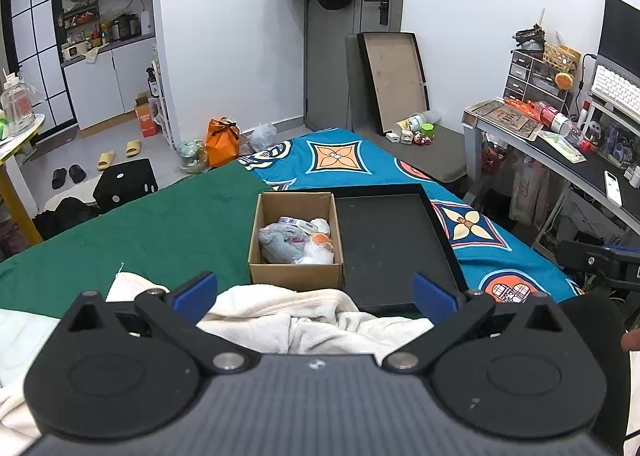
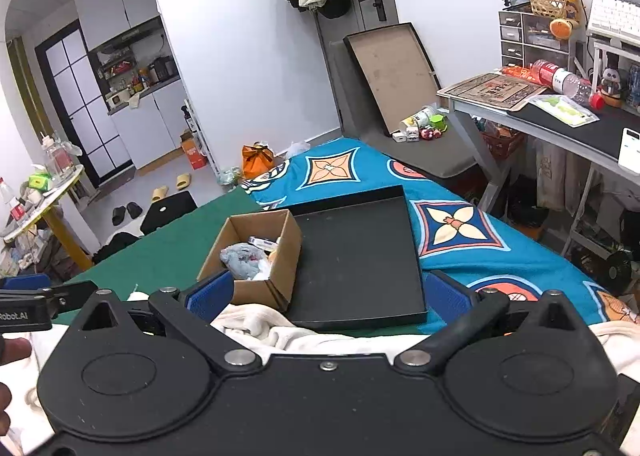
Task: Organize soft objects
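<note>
A small cardboard box [image 1: 295, 276] stands on the bed and holds a grey plush toy [image 1: 280, 243], an orange ball [image 1: 321, 240], crumpled plastic and small packets. It also shows in the right wrist view [image 2: 276, 276], with the grey plush [image 2: 242, 256] inside. An empty black tray [image 1: 394, 248] lies right of the box, touching it, and shows in the right wrist view [image 2: 358, 256]. A cream fleece blanket [image 1: 296, 320] lies bunched just in front of both. My left gripper [image 1: 316, 292] is open above the blanket. My right gripper [image 2: 328, 294] is open above the same blanket [image 2: 272, 330].
The bed has a green cloth [image 1: 152, 223] on the left and a blue patterned sheet [image 1: 360, 159] on the right. A cluttered desk [image 1: 560, 143] stands to the right. A black cube stool [image 1: 126, 183], slippers and an orange bag [image 1: 222, 141] are on the floor beyond.
</note>
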`<state>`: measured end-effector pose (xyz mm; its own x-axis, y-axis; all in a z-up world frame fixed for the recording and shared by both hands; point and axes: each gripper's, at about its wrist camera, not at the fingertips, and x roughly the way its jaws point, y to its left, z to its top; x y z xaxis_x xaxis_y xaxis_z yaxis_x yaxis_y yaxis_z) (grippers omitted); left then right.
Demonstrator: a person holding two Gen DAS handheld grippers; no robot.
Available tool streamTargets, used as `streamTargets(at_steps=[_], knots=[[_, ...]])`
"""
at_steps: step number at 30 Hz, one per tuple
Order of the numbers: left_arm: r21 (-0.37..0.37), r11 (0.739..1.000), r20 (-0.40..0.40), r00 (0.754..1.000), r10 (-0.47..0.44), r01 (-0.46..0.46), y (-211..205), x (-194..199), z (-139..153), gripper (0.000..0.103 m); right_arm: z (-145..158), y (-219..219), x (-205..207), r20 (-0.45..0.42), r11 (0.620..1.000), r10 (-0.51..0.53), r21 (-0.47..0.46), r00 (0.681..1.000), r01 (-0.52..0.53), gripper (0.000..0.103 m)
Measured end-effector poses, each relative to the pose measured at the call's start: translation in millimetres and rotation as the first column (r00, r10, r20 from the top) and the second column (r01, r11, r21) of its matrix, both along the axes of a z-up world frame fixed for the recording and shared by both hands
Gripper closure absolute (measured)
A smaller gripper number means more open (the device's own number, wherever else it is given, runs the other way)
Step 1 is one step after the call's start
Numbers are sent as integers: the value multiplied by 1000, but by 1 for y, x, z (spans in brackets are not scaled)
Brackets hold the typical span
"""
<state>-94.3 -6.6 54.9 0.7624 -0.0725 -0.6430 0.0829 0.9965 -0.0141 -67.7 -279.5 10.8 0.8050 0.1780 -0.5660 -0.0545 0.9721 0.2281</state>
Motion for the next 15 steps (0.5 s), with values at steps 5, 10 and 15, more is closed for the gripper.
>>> streamTargets(at_steps=[5,10,15], knots=[[2,1000,0,1000,1,-1,-3,0,-1,0,-1,0,1,-6,1000,-5,-4,1000,5,0],[4,1000,3,1000,5,-5,-4,1,-2,0,-1,1,1,-6,1000,-4,-8,1000,4,0],[-2,1000,9,1000,10,-10,-2,1,-2,0,0,1,0,-7,1000,-2,-9,1000,2,0]])
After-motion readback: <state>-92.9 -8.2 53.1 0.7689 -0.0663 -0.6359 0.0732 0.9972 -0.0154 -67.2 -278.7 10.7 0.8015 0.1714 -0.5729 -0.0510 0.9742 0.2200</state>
